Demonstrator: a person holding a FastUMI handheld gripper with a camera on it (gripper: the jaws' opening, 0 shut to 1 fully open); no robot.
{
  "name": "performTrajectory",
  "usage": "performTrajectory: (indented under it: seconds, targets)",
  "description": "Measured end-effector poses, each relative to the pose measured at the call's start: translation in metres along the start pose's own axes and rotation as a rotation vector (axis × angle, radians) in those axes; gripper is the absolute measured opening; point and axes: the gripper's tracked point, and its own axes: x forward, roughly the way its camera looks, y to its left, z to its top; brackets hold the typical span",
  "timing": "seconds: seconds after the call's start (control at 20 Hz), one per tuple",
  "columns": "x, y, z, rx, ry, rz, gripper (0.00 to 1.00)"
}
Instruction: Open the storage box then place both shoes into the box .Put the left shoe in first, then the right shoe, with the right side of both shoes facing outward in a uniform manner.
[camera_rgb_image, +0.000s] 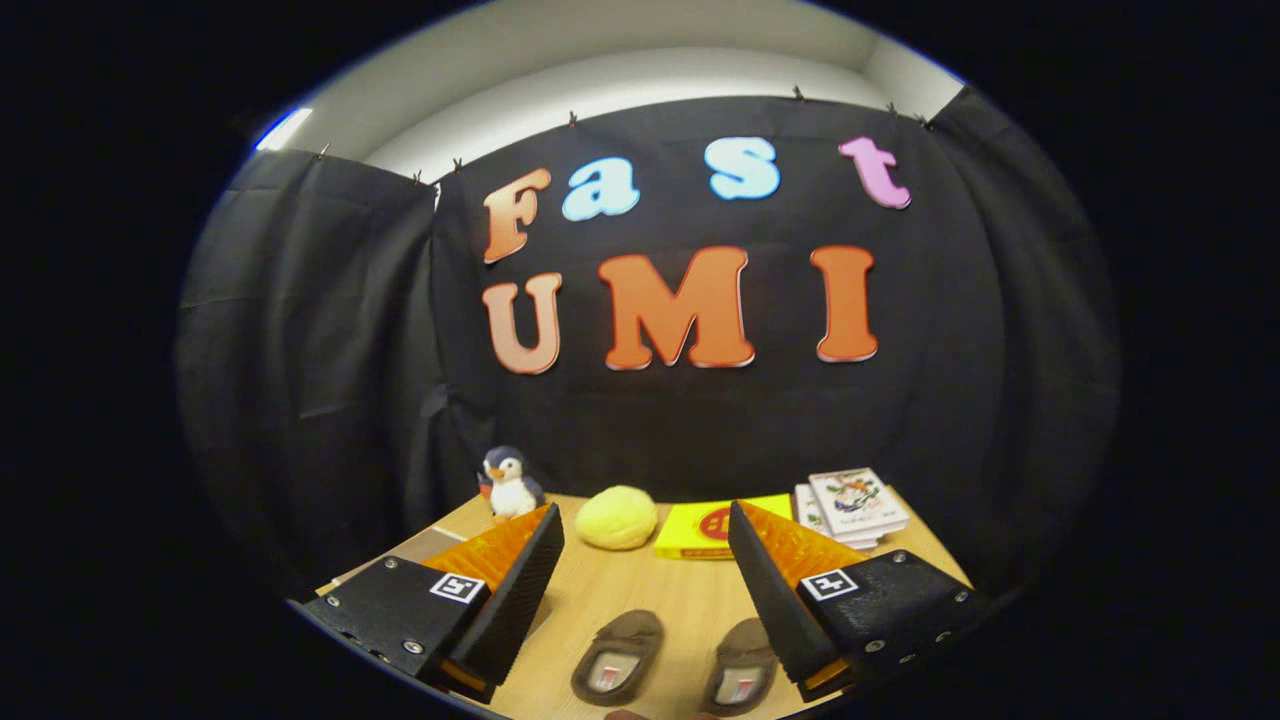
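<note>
Shoes, two brown slippers, lie side by side on the wooden table (660, 590): the left slipper (618, 657) in the gap between the fingers, the right slipper (742, 678) against the right finger. The gripper (645, 540) hovers above them, spread wide and empty. Beyond the fingertips sit a toy penguin (510, 483), a yellow ball (617, 517), a yellow box (705, 528) and stacked booklets (852, 505).

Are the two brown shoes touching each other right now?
Apart. The gripper view shows bare table between left shoe and right shoe; the open gripper holds nothing.
</note>
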Motion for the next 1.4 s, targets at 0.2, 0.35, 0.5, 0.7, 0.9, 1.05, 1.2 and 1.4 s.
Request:
performTrajectory:
  seconds: [0.2, 0.35, 0.5, 0.7, 0.9, 1.05, 1.2, 1.4]
  targets:
    - [0.018, 0.046, -0.062, 0.135, 0.197, 0.151, 0.99]
    - [0.029, 0.081, -0.108, 0.258, 0.372, 0.248, 0.98]
    - [0.031, 0.103, -0.137, 0.337, 0.464, 0.306, 0.97]
    - [0.04, 0.135, -0.173, 0.368, 0.582, 0.407, 0.97]
    - [0.047, 0.159, -0.2, 0.402, 0.692, 0.494, 0.97]
    - [0.053, 0.167, -0.211, 0.452, 0.72, 0.534, 0.97]
    - [0.059, 0.183, -0.217, 0.551, 0.758, 0.594, 0.96]
    - [0.065, 0.192, -0.22, 0.68, 0.779, 0.637, 0.95]
